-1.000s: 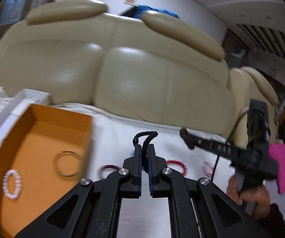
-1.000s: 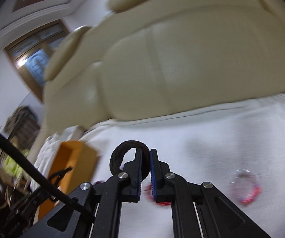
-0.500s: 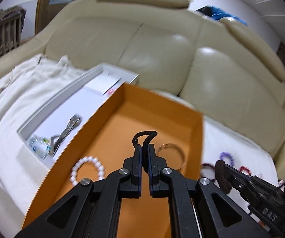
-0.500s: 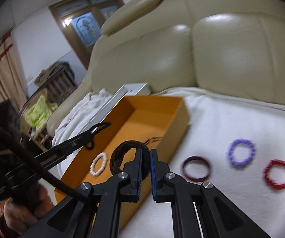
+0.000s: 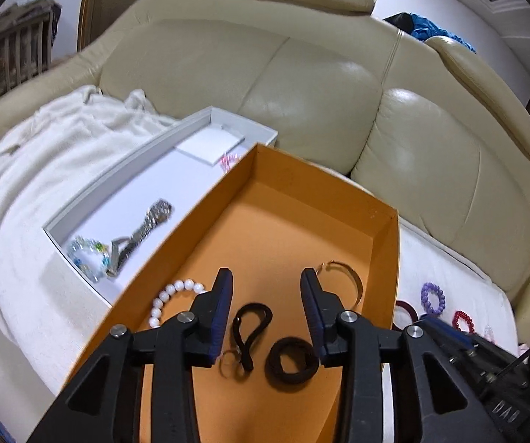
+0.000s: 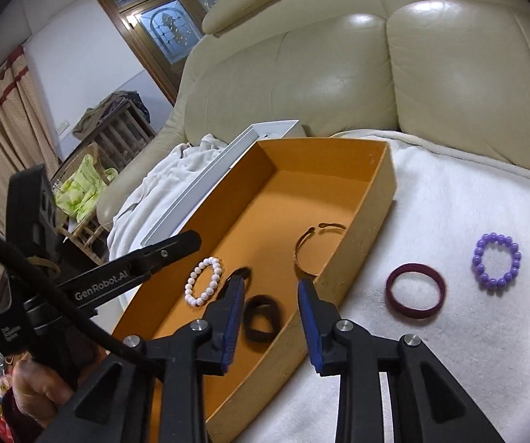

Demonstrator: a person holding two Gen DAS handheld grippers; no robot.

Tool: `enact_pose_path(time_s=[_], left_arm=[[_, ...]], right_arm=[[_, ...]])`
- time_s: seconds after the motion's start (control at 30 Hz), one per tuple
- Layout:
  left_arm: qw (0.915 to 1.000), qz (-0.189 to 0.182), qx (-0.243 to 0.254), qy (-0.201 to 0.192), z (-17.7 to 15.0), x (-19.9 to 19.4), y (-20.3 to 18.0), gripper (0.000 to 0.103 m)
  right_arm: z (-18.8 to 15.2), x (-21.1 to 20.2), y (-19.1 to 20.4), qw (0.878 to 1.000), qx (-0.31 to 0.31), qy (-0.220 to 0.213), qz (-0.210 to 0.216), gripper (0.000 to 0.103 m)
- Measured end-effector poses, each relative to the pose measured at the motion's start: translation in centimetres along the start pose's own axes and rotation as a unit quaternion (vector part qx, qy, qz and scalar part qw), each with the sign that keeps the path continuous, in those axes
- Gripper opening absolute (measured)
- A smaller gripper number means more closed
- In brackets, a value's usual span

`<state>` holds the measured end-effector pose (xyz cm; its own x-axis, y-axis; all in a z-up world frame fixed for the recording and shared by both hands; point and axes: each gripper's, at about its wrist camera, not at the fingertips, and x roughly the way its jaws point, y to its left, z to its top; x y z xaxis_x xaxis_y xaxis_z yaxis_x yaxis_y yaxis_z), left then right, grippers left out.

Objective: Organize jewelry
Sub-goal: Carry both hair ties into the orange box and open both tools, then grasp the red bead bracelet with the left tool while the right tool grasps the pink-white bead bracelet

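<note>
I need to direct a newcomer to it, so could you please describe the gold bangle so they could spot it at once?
Find the orange box on the white blanket before the cream sofa. Inside, against its right wall, lies the gold bangle. It alone is a thin metal hoop with a gap, unlike the white bead bracelet and black hair ties.

Orange box [image 5: 386, 243]: matt card, smooth inside. Sofa [image 5: 301, 85]: cream leather, glossy, light glare on the cushions. Blanket [image 6: 449, 199] over the seat: white fleecy cloth, soft nap. White tray [image 5: 124, 170]: smooth matt card. Watch [image 5: 146, 221]: metal link band, shiny. Pearl bracelet [image 6: 204, 281]: glossy beads. Bangle [image 6: 313, 247]: thin polished metal. Hair tie [image 5: 291, 363]: black matt fabric. Purple bracelet [image 6: 496, 263]: glossy plastic beads. Gripper arms: matt black plastic.
</note>
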<state>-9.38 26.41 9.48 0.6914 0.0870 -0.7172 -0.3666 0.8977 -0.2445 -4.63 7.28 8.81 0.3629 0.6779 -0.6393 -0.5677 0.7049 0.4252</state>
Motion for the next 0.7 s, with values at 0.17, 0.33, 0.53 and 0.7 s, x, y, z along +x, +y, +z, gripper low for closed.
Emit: enact_pose_path(time_s=[0.17, 0.33, 0.53, 0.7], left_arm=[[0.9992, -0.007, 0.029, -0.026, -0.3, -0.9, -2.9, 0.039], [0.9943, -0.022, 0.086, -0.059, -1.2, -2.2, -7.4, 0.044], [0.9881, -0.051, 0.128, -0.069, -2.3, -2.7, -11.7, 0.047], [0.9844, -0.064, 0.154, -0.056, -3.1, -1.9, -14.8, 0.047]], right_arm=[[0.2, -2.4, -2.5, 0.999, 0.024, -0.014, -0.027, 0.033], [0.6, -5.8, -6.4, 0.997, 0.055, -0.026, -0.057, 0.033], [0.8, -11.5, -12.6, 0.989, 0.101, -0.052, -0.091, 0.033], [0.2, -15.2, -18.3, 0.98, 0.153, -0.063, -0.111, 0.033]])
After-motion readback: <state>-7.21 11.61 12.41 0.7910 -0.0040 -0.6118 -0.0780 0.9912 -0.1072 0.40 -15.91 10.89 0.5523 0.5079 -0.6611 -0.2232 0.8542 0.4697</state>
